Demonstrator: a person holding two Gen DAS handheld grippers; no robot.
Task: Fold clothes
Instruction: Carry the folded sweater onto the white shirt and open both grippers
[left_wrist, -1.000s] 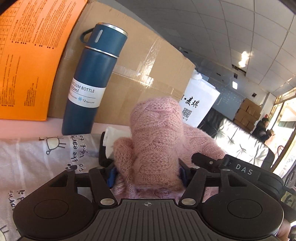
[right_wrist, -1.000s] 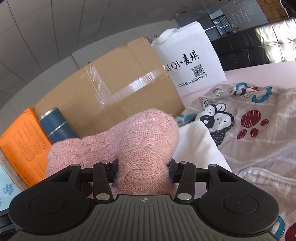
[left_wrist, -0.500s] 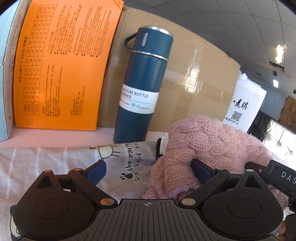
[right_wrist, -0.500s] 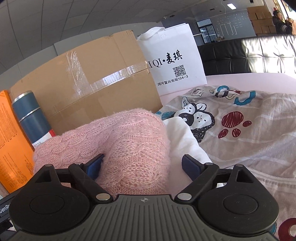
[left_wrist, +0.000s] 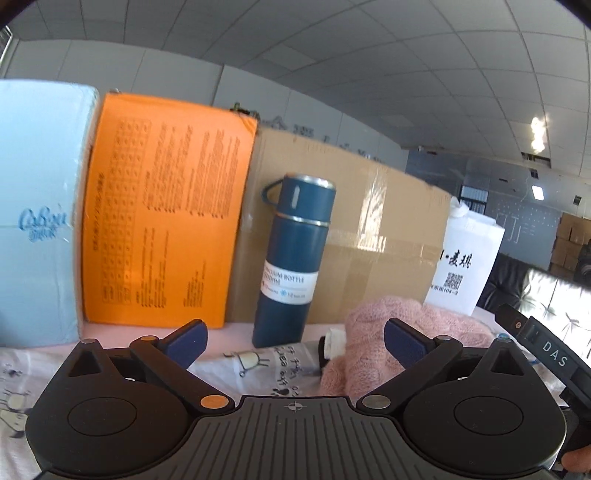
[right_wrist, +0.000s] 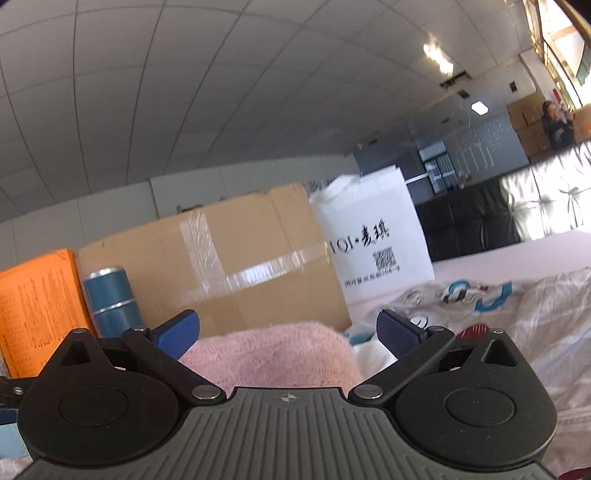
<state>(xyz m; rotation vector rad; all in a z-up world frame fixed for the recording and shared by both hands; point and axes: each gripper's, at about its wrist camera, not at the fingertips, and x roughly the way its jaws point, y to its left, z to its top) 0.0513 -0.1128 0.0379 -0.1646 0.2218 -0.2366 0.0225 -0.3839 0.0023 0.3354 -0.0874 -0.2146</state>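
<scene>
Now the left gripper (left_wrist: 293, 341) and right gripper (right_wrist: 287, 330) both have fingers spread wide, empty; the fuzzy pink knitted sweater (left_wrist: 373, 343) lies bunched just right of the tall blue vacuum bottle (left_wrist: 291, 258).

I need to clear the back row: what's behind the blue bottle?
Behind the bottle stands a taped cardboard box, with an orange box beside it. The strip of box directly behind the bottle is hidden.
</scene>
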